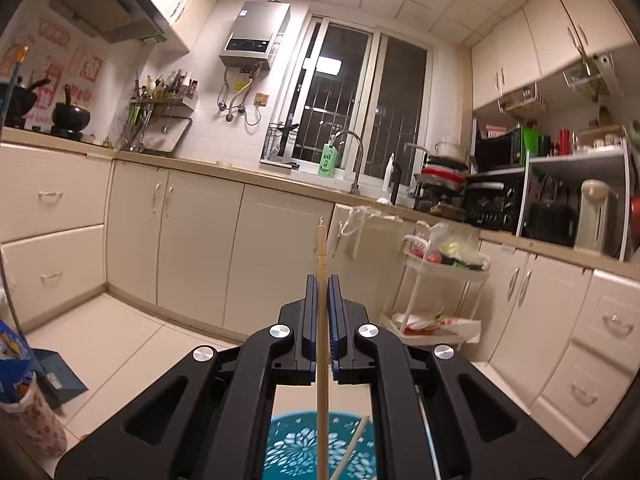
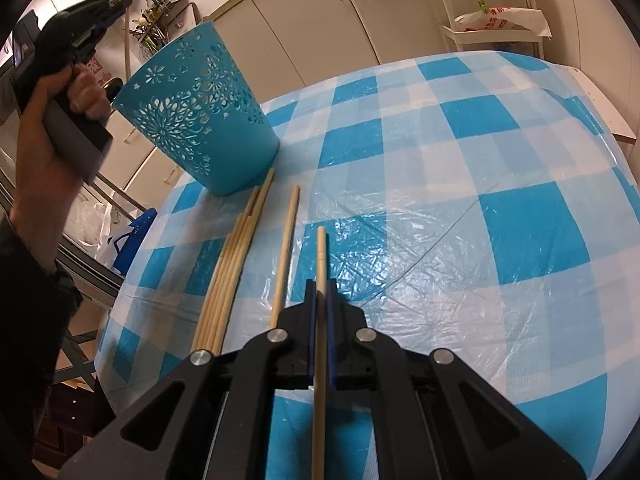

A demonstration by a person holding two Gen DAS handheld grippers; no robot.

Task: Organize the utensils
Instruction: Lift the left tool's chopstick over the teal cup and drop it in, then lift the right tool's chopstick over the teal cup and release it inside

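gripping one chopstick (image 1: pixel 322 308) each, both tongs are clamped nearly closed: left tongs (image 1: pixel 322 284) held level over the teal cup (image 1: pixel 304 446), w/ a second stick (image 1: pixel 354 446) leaning inside; cup mostly hidden by the tool body. right tongs (image 2: pixel 320 286) pinch another chopstick (image 2: pixel 321 256) angled down at the checked table (image 2: pixel 460 160). loose chopsticks (image 2: pixel 234 276) lie beside the cup, near ends cut off behind the tongs. person's hand (image 2: pixel 64 92) on the left tool is blurred.

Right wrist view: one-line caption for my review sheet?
Right tongs shut on a chopstick above the checked tablecloth, beside loose chopsticks and a blue perforated holder.
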